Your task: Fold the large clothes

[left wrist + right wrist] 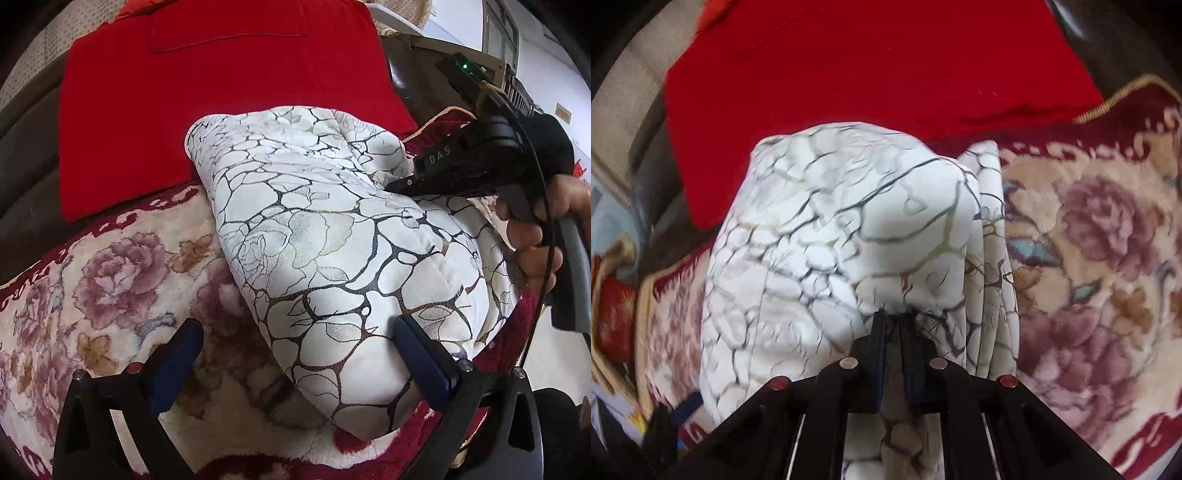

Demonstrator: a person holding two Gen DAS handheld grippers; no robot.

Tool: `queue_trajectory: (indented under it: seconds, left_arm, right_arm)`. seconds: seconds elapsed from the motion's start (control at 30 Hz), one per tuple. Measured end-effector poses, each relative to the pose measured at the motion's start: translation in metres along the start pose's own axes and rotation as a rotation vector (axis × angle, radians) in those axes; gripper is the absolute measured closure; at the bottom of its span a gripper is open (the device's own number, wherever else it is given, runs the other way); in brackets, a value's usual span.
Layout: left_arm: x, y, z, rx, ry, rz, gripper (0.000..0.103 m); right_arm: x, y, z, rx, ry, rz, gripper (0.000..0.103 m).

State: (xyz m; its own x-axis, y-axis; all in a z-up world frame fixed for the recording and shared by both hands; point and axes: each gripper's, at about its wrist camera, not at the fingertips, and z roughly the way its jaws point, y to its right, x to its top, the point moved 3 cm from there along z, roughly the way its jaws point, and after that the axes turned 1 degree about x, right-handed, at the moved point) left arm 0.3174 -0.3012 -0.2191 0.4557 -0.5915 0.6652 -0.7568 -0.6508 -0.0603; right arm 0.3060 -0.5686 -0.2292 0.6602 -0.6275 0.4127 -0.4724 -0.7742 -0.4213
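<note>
A white padded garment (317, 240) with a black crackle and rose print lies bunched and folded on a floral plush blanket (110, 280). My left gripper (295, 354) is open, its blue-padded fingers (421, 365) straddling the garment's near corner without holding it. My right gripper (892, 325) is shut on a fold of the garment (849, 229) and lifts it; the gripper also shows in the left wrist view (402, 182), held by a hand at the right.
A red cushion (207, 99) lies behind the garment on a dark sofa. The floral blanket (1089, 258) has a dark red border. A window and wall show at the far right of the left wrist view.
</note>
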Motion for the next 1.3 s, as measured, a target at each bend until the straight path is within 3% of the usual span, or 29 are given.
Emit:
queue_trajectory:
  seconds: [0.17,0.4,0.5,0.67,0.8,0.93,1.1,1.23,1.3]
  left_arm:
    - [0.002,-0.001,-0.010,0.024,0.005,0.002,0.000]
    - [-0.003,0.002,-0.020,0.076,0.029,0.007,0.000]
    - [-0.005,0.002,-0.019,0.071,0.027,-0.004,0.000]
    - [-0.003,0.005,-0.016,0.073,0.032,-0.003,0.000]
    - [-0.003,0.004,-0.017,0.070,0.028,-0.002,0.000]
    - [-0.005,0.003,-0.018,0.076,0.033,-0.007,0.000]
    - [-0.004,0.004,-0.016,0.066,0.030,-0.013,0.000]
    - [-0.004,0.005,-0.015,0.065,0.027,-0.007,0.000]
    - [-0.004,0.005,-0.015,0.069,0.031,0.003,0.000]
  right_arm:
    - [0.003,-0.009,-0.034,-0.003,0.025,-0.048,0.092]
    - [-0.044,-0.034,-0.089,0.006,0.114,-0.129,0.089]
    - [-0.059,-0.031,-0.086,-0.012,0.125,-0.141,0.089]
    - [-0.062,-0.019,-0.031,-0.038,0.039,-0.118,0.092]
    - [-0.055,-0.024,-0.043,-0.040,0.023,-0.121,0.092]
    - [-0.042,-0.029,-0.062,-0.011,0.037,-0.125,0.092]
    - [0.009,-0.034,-0.068,-0.024,0.116,-0.107,0.092]
    - [0.057,-0.026,-0.034,-0.029,0.107,-0.045,0.092]
    - [0.072,-0.015,-0.003,-0.040,0.054,-0.009,0.091]
